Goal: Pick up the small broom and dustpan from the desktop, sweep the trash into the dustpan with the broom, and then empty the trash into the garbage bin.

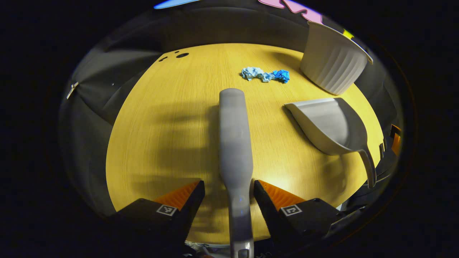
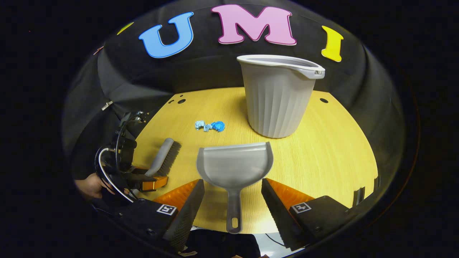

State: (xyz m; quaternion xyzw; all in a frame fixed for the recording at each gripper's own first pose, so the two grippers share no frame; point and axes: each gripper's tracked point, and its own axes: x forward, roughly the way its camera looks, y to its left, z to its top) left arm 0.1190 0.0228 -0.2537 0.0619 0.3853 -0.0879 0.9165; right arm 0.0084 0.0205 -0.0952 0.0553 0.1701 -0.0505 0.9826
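1. The left hand-held gripper [image 1: 229, 188] stood released, its fingers either side of the broom [image 1: 235, 143] at frame centre.
2. The right hand-held gripper [image 2: 233, 188] stood released around the dustpan [image 2: 235, 165] handle, low centre.
3. Trash [image 2: 209, 125] lay on the surface [image 2: 322, 150] left of the bin [image 2: 278, 96].

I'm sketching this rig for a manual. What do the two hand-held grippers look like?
Each hand-held gripper has two wedge-shaped fingers with ribbed inner faces, mounted on blocky bodies that carry small square black-and-white markers. The left hand-held gripper, seen from the right gripper view, has a dark frame with a white cable looping beside it. The right hand-held gripper looks alike.
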